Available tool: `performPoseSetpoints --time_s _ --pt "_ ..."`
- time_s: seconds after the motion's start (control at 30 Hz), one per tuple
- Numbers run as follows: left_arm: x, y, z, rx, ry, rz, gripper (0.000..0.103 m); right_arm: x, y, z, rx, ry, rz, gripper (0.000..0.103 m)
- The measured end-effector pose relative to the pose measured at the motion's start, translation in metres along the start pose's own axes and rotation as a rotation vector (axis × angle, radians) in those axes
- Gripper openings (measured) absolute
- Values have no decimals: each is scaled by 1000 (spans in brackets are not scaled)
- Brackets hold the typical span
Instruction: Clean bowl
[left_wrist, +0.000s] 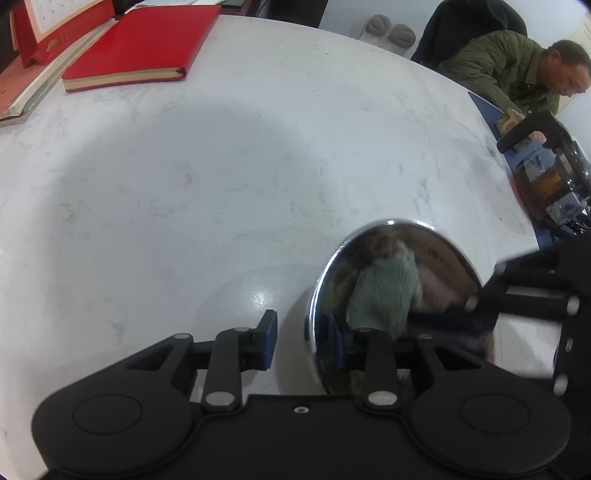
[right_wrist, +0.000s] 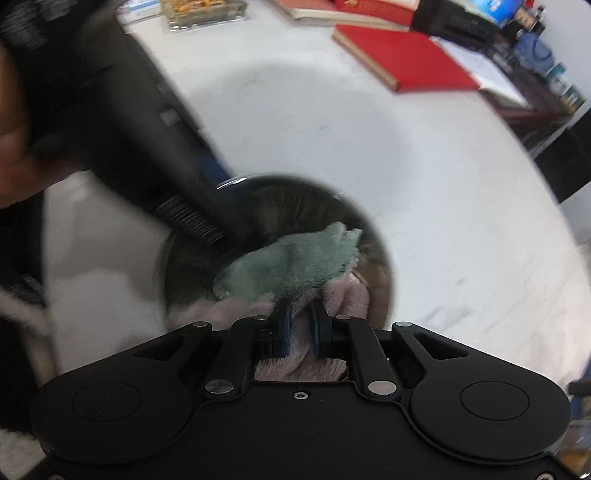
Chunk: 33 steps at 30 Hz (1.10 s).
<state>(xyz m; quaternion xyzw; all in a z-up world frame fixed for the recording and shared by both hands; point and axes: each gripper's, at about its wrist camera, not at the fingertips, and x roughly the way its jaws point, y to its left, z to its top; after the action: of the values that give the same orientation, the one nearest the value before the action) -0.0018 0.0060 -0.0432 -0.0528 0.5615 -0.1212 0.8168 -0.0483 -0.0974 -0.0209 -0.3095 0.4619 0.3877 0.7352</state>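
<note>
Two grippers meet at the steel bowl, which sits on the white marble table at its near right. My left gripper straddles the bowl's near-left rim, one blue pad outside the wall and one inside; the jaws stand well apart, and I cannot tell whether they press the rim or merely bracket it. My right gripper is clenched on the cloth, a green-and-pink plush rag bunched inside the bowl against its near wall.

Only the left wrist view shows a seated man in a green jacket at the far right and a glass kettle beside him. The right wrist view alone shows a clear tray at the table's far edge. Both show the red book lying flat at the far side, well apart from the bowl.
</note>
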Motion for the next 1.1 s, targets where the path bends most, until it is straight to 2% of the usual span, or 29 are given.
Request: performPoseSetpoints --time_s 0.17,0.3,0.4,0.5,0.6,0.73,0.83,0.9,1.03,1.1 --pt "1 0 2 7 9 6 29 3 -10 8 16 -15 -84 10" --pt "3 -1 3 15 6 -5 29 -6 -5 -6 30 14 -55 10" --pt "3 0 2 26 3 -3 29 -5 9 1 5 4 -35 10" --pt "2 2 2 34 6 -5 29 -1 3 12 10 -21 -95 10" --pt "2 2 2 38 4 -10 29 -5 -5 4 36 -3 -145 10" --pt "3 1 2 40 4 -28 29 -16 10 -11 38 25 -87 12" --pt "3 0 2 53 2 -21 29 -11 21 -1 2 7 -83 11" --pt "3 2 2 56 3 -21 29 -9 16 5 13 -11 -123 11" --pt "3 3 2 57 -1 -32 29 -16 5 -3 43 11 -169 12" --pt "4 6 2 49 0 -47 29 -23 11 -13 49 36 -143 13"
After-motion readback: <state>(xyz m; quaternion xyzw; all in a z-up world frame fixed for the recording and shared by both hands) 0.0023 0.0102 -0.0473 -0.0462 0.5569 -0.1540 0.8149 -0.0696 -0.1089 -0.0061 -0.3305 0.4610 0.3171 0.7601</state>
